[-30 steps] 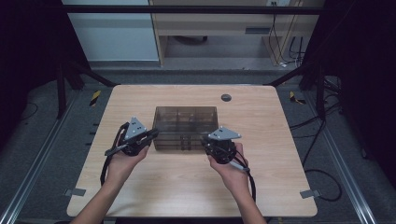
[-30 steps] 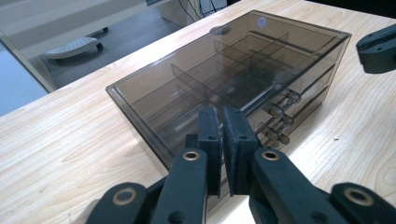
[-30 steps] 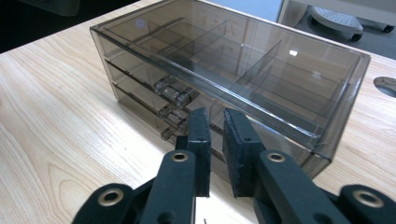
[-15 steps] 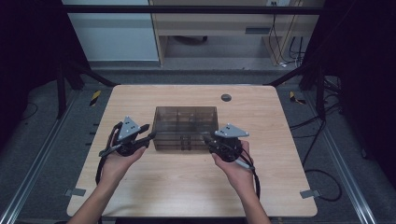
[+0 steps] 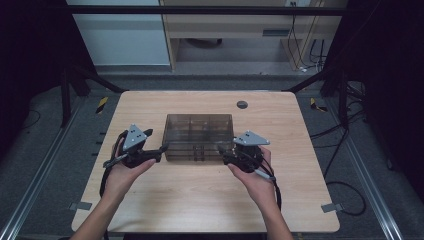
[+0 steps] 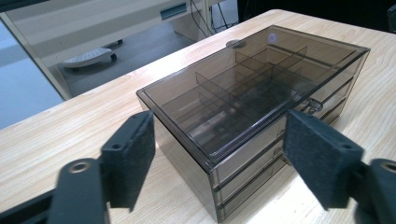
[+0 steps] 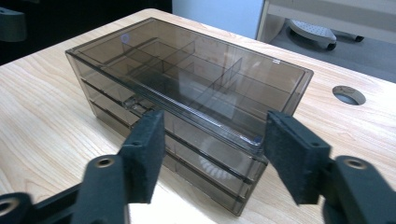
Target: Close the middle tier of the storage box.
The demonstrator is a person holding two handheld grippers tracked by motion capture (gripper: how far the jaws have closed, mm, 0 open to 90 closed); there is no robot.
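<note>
A smoky see-through plastic drawer box with divided compartments stands in the middle of the wooden table. My left gripper is at the box's near left corner, and its jaws have just been opening. In the left gripper view the box has that corner in front of my open left gripper, pads clear of it. My right gripper is at the near right corner and has just been opening too. The box faces my right gripper, whose pads touch nothing.
A round cable hole lies in the table behind the box. Beyond the far edge stand a pale cabinet and a desk unit. A rolling base sits on the floor. Cables trail at the right.
Both grippers' jaws have opened from nearly shut to wide. Both hands have eased slightly outward from the box's near corners. The box has not moved.
</note>
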